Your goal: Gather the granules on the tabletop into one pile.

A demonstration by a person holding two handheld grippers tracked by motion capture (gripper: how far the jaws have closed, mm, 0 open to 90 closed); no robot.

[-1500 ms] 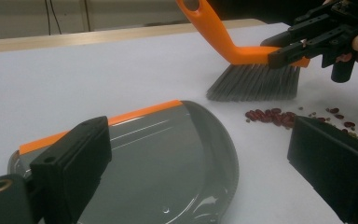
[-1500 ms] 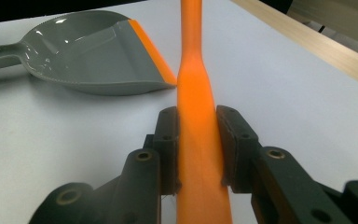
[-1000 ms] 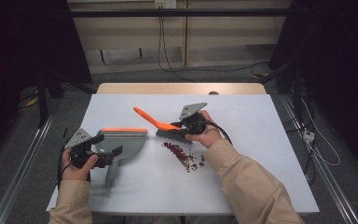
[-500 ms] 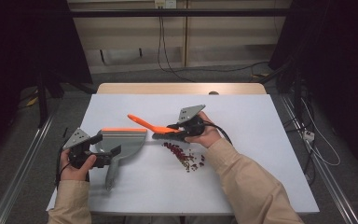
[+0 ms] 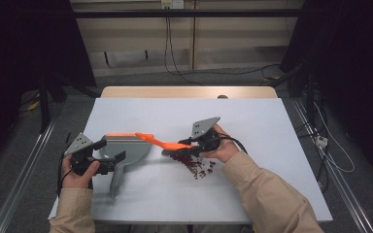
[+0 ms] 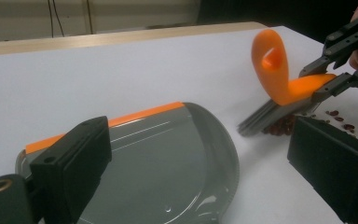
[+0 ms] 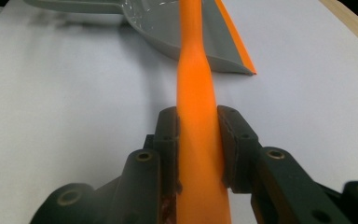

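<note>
A grey dustpan (image 5: 128,148) with an orange lip lies flat on the white table (image 5: 272,145). Its handle points toward the person. My left gripper (image 5: 114,150) is open, one jaw over the pan's edge (image 6: 168,158) and the other beside it over bare table. My right gripper (image 5: 187,145) is shut on the orange handle of a brush (image 5: 162,141). The handle (image 7: 196,93) runs out between the pads toward the pan. The grey bristles (image 6: 261,119) touch the near edge of a pile of small red-brown beans (image 5: 194,165).
A wooden strip (image 5: 189,92) borders the table's far edge. Beyond it are the floor, cables and dark surroundings. Metal rails run along both sides. Bare white surface lies to the right of the beans.
My right gripper has brought the brush nearer the person, so its handle end now reaches over the dustpan's lip and the bristles meet the beans. The left gripper and dustpan stayed put.
</note>
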